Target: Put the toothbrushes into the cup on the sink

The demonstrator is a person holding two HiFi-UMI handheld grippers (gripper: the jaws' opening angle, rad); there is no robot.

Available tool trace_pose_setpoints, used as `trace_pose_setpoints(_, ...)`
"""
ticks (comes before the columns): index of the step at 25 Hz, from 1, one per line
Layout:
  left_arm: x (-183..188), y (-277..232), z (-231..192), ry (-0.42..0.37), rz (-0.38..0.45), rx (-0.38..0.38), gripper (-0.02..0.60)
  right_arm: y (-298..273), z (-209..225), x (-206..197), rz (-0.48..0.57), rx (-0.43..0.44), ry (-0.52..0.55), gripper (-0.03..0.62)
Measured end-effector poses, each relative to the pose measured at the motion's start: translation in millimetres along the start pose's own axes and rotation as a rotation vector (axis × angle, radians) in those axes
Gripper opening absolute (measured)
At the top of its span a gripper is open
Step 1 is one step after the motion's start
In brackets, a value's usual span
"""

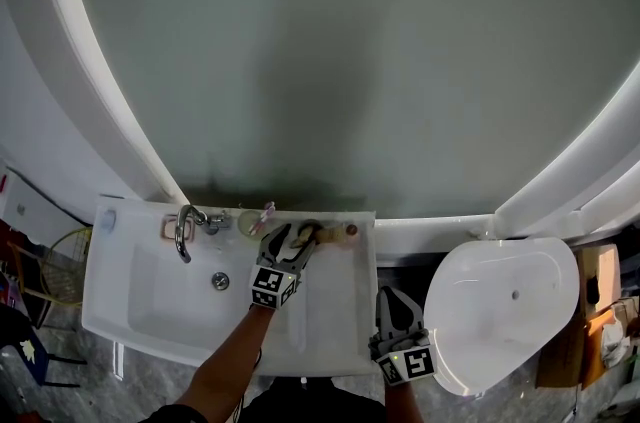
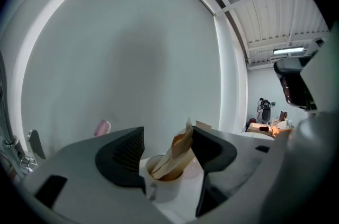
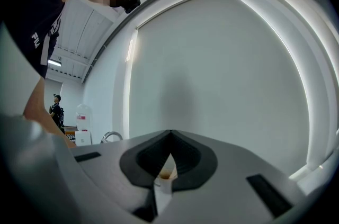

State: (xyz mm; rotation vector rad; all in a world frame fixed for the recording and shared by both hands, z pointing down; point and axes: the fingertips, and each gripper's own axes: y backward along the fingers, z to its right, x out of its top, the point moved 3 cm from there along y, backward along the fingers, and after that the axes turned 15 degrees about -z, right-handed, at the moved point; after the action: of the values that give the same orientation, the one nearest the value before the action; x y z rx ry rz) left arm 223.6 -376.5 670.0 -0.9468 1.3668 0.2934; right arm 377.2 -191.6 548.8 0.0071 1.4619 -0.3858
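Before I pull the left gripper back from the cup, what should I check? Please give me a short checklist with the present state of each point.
1. Left gripper open: ok, its jaws stand apart, one on each side of the cup.
2. Brown toothbrush inside the cup: ok, it leans toward the right-hand jaw.
3. Brown toothbrush clear of that jaw: cannot tell.
4. Cup upright on the sink: ok.
5. Pink toothbrush in the cup: not ok, it is outside, off to the left.
6. Right gripper free: ok, shut with nothing in it.
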Motion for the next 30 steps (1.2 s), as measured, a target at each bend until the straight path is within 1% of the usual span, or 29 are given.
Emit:
trace_pose_setpoints(2, 3, 4, 5, 0.002, 0.017, -0.017, 0.269, -1, -1, 1, -0.002, 0.003, 0.001, 0.028)
trace_pose_setpoints(5, 8, 13, 10, 0.007, 0.036, -0.034, 0.275, -3, -2, 2, -0.001, 0.008, 0.003, 0.028)
trace_pose_setpoints(9, 19, 36, 16, 0.002, 0.095, -0.034, 0.276, -2, -2, 2, 0.013, 0.013, -0.001, 0.028)
trace_pose_setpoints(12, 28, 57, 16, 0.012, 0.133, -0.016, 0.276, -1, 1, 2, 0.009, 0.011, 0.002, 0.028)
trace_pose_setpoints(19, 53, 115, 2, 0.054, 0.236, 0.072, 0.276, -3, -3, 16, 0.043, 0.033, 0.016, 0.028)
trace_pose_setpoints(23, 62, 144, 5, 0.031, 0.275, 0.107, 0.275, -2, -9, 18, 0.048, 0.055, 0.031, 0.028)
trace_pose_setpoints(28, 69, 183, 18, 0.0, 0.308, 0.13, 0.271, 1, -19, 28, 0.064, 0.087, 0.055, 0.028)
trace_pose_setpoints(30, 68, 196, 24, 0.002, 0.318, 0.133, 0.246, 3, -25, 31, 0.07, 0.1, 0.063, 0.028)
